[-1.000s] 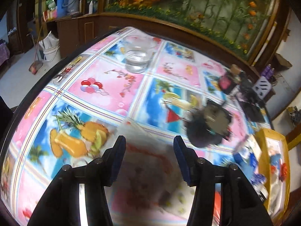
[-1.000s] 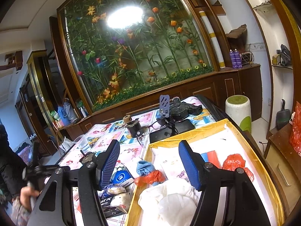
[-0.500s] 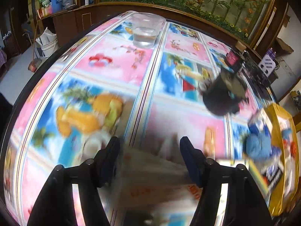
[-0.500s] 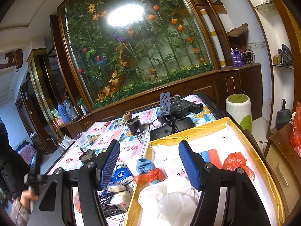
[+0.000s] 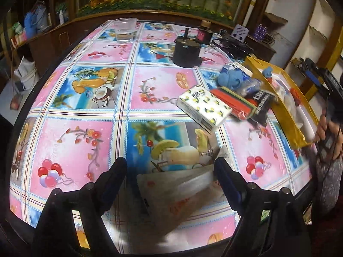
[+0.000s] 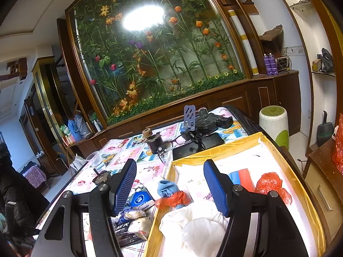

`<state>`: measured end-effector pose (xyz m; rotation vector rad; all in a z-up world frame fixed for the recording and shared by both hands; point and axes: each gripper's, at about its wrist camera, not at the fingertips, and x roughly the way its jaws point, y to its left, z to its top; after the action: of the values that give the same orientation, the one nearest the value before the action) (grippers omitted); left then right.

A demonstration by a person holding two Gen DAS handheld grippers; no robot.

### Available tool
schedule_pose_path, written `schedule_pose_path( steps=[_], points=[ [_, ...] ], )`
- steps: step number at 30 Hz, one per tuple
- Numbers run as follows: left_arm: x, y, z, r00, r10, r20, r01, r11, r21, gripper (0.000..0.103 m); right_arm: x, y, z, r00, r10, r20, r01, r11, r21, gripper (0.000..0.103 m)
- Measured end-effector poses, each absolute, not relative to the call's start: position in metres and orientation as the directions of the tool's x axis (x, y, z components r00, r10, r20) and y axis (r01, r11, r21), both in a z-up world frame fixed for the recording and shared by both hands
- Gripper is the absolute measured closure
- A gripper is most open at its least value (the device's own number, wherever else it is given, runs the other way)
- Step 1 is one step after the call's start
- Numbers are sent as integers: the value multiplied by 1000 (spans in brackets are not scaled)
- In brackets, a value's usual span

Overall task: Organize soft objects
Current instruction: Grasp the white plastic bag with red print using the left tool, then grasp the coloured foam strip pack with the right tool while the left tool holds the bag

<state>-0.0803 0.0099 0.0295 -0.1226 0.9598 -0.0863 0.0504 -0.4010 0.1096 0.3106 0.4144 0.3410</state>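
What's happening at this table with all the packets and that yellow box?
A person is sorting soft things with a two-finger gripper in each hand. The left gripper is opening, with a pale plastic packet lying on the flowery tablecloth between its fingers. The right gripper hangs open over the edge of the yellow box, holding nothing. The box already holds white cloth and a red bag; a tissue pack and other packets lie beside it.

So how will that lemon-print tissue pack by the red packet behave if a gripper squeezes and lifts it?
The tissue pack looks soft-wrapped, so it would probably dent under the pads. It seems light for its bulk. Its glossy film may slip, and since it leans on the red packet, lifting it might shift that.
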Motion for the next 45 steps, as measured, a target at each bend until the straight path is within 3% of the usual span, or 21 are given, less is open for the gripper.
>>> schedule_pose_path(
  steps=[8, 15, 19, 21, 23, 26, 32, 36, 39, 41, 45],
  points=[
    [-101, -14, 32, 576, -135, -806, 171, 984, -43, 20, 50, -400, 109, 856, 385, -344, -258, 896, 361, 34],
    [-84, -41, 17, 544, -47, -838, 262, 958, 116, 20, 51, -396, 105, 851, 388, -354, -262, 897, 356, 34],
    [-72, -46, 3, 545, 34, -838, 217, 960, 180, 21, 53, -393, 105, 844, 401, -357, -274, 893, 356, 34],
    [-67, -42, 2, 559, 16, -829, 170, 976, 134, 28, 54, -390, 104, 834, 417, -360, -290, 888, 356, 34],
    [-59, -37, 3, 560, 3, -828, 117, 990, 83, 49, 55, -388, 104, 818, 444, -367, -315, 878, 361, 34],
    [-44, -29, 2, 572, 8, -820, 8, 1000, 16, 58, 60, -379, 99, 773, 505, -384, -368, 850, 378, 32],
    [-25, -10, 1, 572, 117, -812, -226, 974, -19, 61, 56, -337, 91, 637, 627, -449, -508, 779, 368, 32],
    [-23, 3, 1, 572, 123, -811, -285, 957, -55, 61, 46, -279, 78, 468, 704, -534, -618, 692, 372, 32],
    [-25, 1, 1, 571, 144, -808, -290, 956, -34, 61, 46, -232, 60, 392, 668, -632, -639, 692, 335, 33],
    [-25, -1, 2, 571, 154, -807, -287, 958, -21, 61, 51, -207, 48, 384, 605, -698, -634, 722, 277, 43],
    [-25, 2, 2, 575, 132, -807, -289, 956, -49, 61, 66, -185, 28, 349, 536, -769, -605, 756, 252, 44]
  ],
)
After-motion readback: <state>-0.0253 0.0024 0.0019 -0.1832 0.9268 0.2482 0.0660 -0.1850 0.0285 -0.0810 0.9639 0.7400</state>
